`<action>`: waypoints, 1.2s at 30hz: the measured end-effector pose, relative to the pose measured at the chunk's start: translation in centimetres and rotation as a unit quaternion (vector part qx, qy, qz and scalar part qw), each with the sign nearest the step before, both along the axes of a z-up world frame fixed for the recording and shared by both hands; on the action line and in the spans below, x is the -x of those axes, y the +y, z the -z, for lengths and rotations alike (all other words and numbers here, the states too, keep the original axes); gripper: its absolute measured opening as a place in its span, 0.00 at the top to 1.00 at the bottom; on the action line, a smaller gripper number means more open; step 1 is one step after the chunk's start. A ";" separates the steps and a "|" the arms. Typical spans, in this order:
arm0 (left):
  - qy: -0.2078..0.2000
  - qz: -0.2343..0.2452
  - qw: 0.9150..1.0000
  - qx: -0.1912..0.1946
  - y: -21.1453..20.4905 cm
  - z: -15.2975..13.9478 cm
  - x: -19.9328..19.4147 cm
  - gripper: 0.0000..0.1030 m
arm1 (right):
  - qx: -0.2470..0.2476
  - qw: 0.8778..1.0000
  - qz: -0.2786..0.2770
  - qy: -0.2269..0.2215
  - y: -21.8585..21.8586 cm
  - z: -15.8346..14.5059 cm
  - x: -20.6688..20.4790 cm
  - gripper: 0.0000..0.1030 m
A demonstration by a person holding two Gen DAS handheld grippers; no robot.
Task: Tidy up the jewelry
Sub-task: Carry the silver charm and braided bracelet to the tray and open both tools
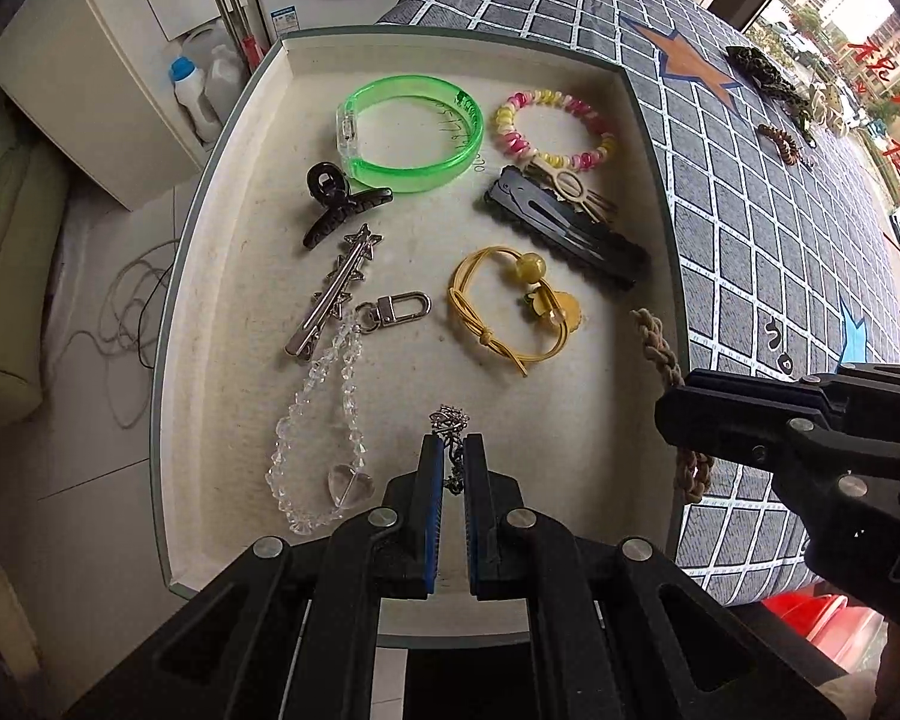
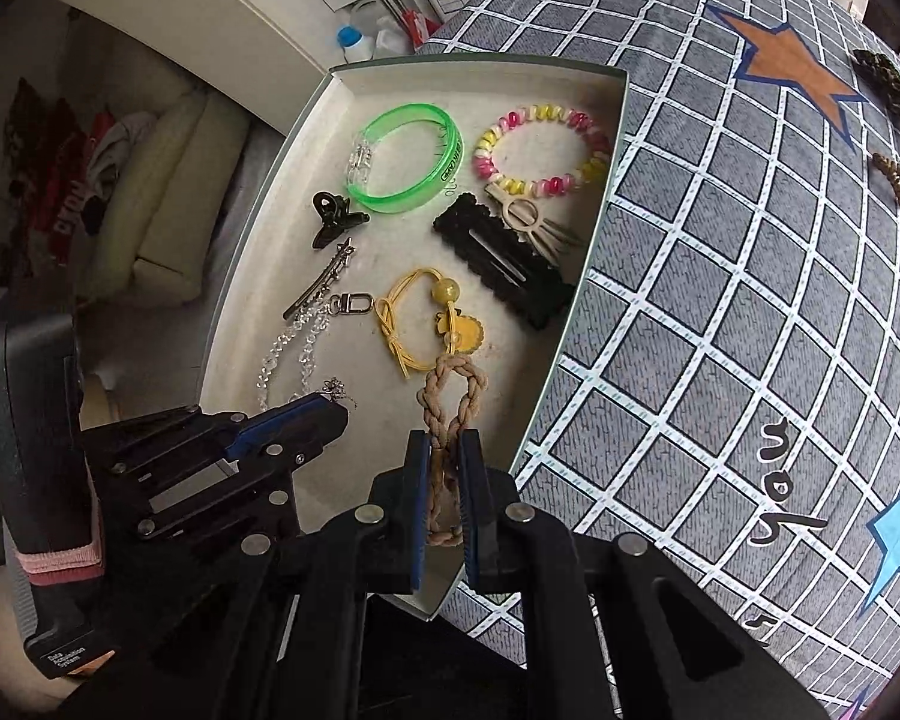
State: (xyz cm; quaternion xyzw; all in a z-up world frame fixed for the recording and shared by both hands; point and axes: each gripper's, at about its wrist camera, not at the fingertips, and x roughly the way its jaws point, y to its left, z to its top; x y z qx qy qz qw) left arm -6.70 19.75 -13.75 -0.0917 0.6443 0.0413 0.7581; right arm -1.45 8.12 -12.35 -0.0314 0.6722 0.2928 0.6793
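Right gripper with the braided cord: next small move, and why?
Probably lower it a little and open. The right gripper is shut on the braided cord, which hangs over the tray's bare floor near the yellow hair tie, not yet resting.

Left gripper [image 1: 450, 450] and right gripper [image 2: 445, 450]: black plastic linkages, round silver rivets, blue ribbed pads [image 1: 432, 468]. Left handle carries a white "Data Acquisition System" label [image 2: 66, 657]; pink knitted cuff [image 2: 60, 561] beside it.
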 end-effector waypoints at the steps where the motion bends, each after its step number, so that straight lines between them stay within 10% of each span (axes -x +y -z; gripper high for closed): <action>1: 0.000 0.000 1.000 0.000 0.1 0.1 0.0 0.87 | 0.001 1.000 -0.001 0.001 0.1 0.2 0.0 0.90; 36: -0.007 0.009 1.000 -0.028 0.5 1.3 -0.3 0.87 | 0.037 0.999 -0.014 0.034 4.3 5.0 -1.1 0.89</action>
